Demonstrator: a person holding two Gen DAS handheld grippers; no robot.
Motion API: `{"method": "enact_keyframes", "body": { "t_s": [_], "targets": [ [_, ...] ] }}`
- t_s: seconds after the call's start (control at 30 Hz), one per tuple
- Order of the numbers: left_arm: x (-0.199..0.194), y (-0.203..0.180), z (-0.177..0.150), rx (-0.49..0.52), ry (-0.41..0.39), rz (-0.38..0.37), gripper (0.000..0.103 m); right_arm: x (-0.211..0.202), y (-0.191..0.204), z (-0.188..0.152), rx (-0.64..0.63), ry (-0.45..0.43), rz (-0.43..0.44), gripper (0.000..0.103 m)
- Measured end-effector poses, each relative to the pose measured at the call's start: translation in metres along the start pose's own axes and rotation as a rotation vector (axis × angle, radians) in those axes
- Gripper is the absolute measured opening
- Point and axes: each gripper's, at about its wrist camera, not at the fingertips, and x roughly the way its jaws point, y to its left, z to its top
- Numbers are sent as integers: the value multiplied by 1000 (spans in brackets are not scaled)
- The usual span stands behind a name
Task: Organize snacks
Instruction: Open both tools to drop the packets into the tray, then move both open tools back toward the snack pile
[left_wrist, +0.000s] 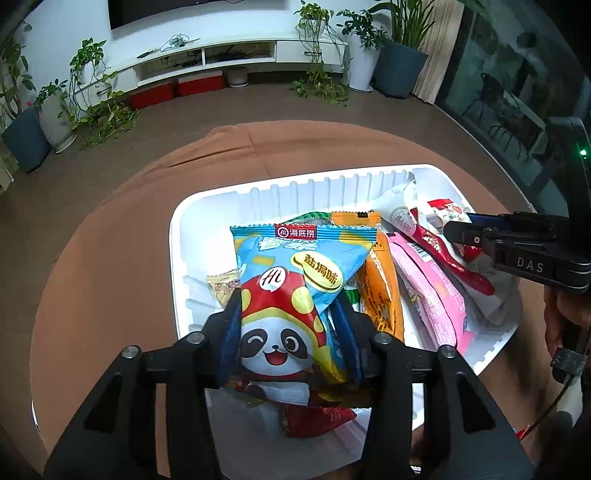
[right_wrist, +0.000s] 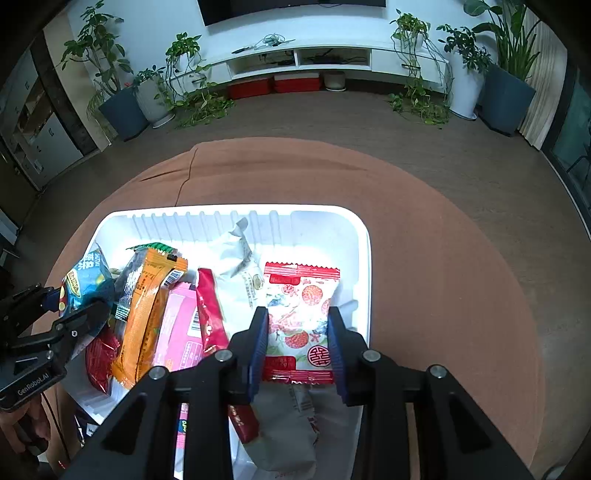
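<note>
A white ribbed tray (left_wrist: 295, 184) (right_wrist: 221, 218) sits on a round brown-clothed table and holds several snack packets. My left gripper (left_wrist: 290, 306) is shut on a blue panda snack packet (left_wrist: 288, 288), held over the tray's left part; it also shows in the right wrist view (right_wrist: 86, 284). My right gripper (right_wrist: 297, 325) is shut on a white packet with red fruit print (right_wrist: 301, 314), over the tray's right part; it also shows in the left wrist view (left_wrist: 448, 212). An orange packet (left_wrist: 380, 288), a pink packet (left_wrist: 436, 295) and a red stick packet (right_wrist: 210, 310) lie between them.
The brown cloth (right_wrist: 443, 277) covers the table around the tray. Beyond it are wood floor, potted plants (right_wrist: 122, 99), a white TV console (right_wrist: 314, 55) and red boxes (right_wrist: 273, 85). A red packet (left_wrist: 314, 421) lies at the tray's near edge.
</note>
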Motion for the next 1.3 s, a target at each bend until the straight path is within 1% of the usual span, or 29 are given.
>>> {"method": "enact_keyframes", "body": {
  "t_s": [0.07,0.17,0.23,0.4,0.5,0.6,0.67,0.77,0.87,0.93,0.97,1.07,1.13,1.2,1.23,1.3],
  "targets": [
    [0,-1,-1,3,3,6,58,0,0,0,-6,-2,-5,36],
    [0,1,0,4,-7,10,65,0,1,0,-6,-6,-9,37],
    [-3,2,0,3,-14,9,69,-2,4,-2,-8,-8,-6,41],
    [-9,2,-1,9,-26,15,76,-6,8,-3,-30,-21,-7,52],
    [-12,3,-3,9,-35,9,76,-11,12,-5,-39,-31,-14,57],
    [-22,2,-7,6,-55,5,80,-20,13,-5,-39,-47,-9,58],
    [-36,3,-11,-3,-82,-3,90,-30,12,-7,-34,-67,-1,61],
    [-53,3,-19,-15,-107,-9,98,-49,10,-11,-13,-106,29,68],
    [-74,2,-32,-22,-128,-11,102,-68,7,-22,8,-141,65,74],
    [-86,1,-42,-26,-141,-13,102,-82,5,-35,17,-165,85,74],
    [-95,0,-52,-17,-160,-18,102,-87,3,-41,23,-176,92,75],
    [-113,-5,-77,12,-209,1,103,-104,-2,-66,54,-203,123,80],
    [-122,-7,-98,14,-216,4,103,-115,-5,-86,76,-217,144,81],
    [-127,-9,-116,1,-211,0,103,-123,-4,-103,90,-225,154,81],
    [-129,-10,-128,-14,-191,-3,103,-128,-4,-116,99,-232,160,81],
    [-128,-9,-145,-57,-126,-4,103,-134,-2,-134,104,-238,169,81]
  ]
}}
